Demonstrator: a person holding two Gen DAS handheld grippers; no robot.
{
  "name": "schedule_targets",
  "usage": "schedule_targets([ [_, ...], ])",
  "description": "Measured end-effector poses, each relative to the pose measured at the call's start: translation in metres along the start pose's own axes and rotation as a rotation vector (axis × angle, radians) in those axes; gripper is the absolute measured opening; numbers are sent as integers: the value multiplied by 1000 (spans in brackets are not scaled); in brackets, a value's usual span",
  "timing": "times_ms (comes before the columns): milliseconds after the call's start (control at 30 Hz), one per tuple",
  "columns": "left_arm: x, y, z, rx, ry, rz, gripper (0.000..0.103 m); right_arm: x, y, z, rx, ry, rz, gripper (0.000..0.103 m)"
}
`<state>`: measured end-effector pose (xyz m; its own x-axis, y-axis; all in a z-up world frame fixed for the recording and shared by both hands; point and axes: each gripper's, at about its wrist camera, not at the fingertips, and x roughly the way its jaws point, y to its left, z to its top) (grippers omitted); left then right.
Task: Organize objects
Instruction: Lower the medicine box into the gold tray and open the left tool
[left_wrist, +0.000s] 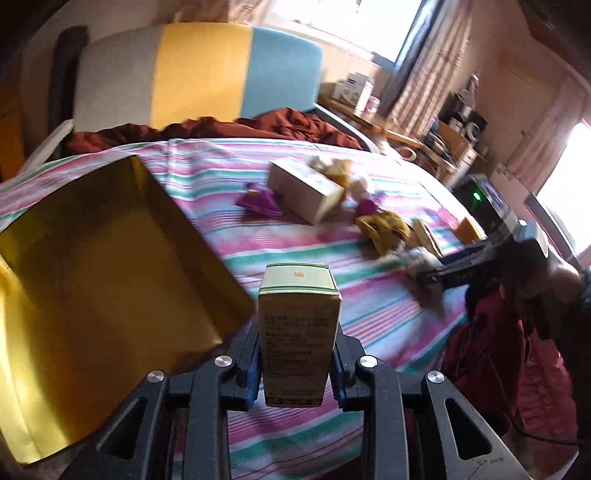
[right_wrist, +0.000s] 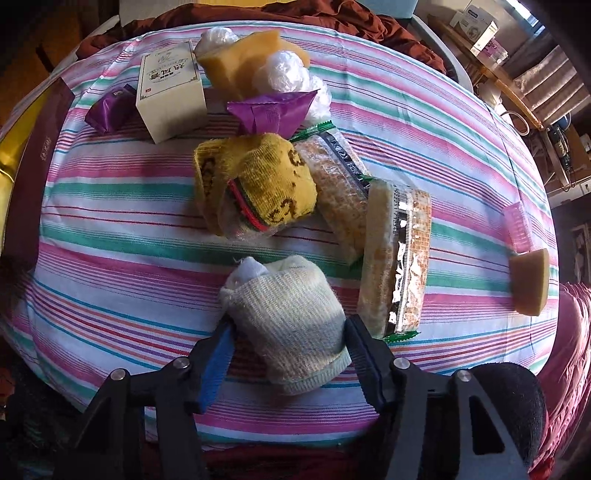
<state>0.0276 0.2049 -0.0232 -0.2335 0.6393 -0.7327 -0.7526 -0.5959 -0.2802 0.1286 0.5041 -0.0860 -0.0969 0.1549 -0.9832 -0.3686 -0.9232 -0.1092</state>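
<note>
My left gripper (left_wrist: 297, 343) is shut on a small upright green-and-yellow carton (left_wrist: 299, 317), held above the striped sheet just right of an open gold-lined box (left_wrist: 92, 258). In the right wrist view my right gripper (right_wrist: 288, 332) points steeply down at the bed. Its two pads touch either side of a rolled whitish sock (right_wrist: 291, 317) that lies on the sheet. That gripper (left_wrist: 436, 275) also shows at the right of the left wrist view, on the same roll.
Beyond the sock lie a yellow rolled sock (right_wrist: 258, 184), two cracker packs (right_wrist: 399, 258), a white box (right_wrist: 170, 99), purple packets (right_wrist: 110, 107), a yellow sponge (right_wrist: 236, 62) and plastic-wrapped balls (right_wrist: 284, 72). Another sponge piece (right_wrist: 532, 280) sits at the right. A striped headboard (left_wrist: 199, 74) stands behind.
</note>
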Motion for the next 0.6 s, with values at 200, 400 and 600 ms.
schedule_targets([
  [200,-31,55,-10,-124,-45,140,30,-1,-6,-3,3,-4,0,60],
  [400,-54,113,-34,-238,-34,313,30,-3,-16,-7,16,-20,18,60],
  [600,-63,150,-53,-304,-9,433,30,-6,-26,-9,23,-28,33,60],
])
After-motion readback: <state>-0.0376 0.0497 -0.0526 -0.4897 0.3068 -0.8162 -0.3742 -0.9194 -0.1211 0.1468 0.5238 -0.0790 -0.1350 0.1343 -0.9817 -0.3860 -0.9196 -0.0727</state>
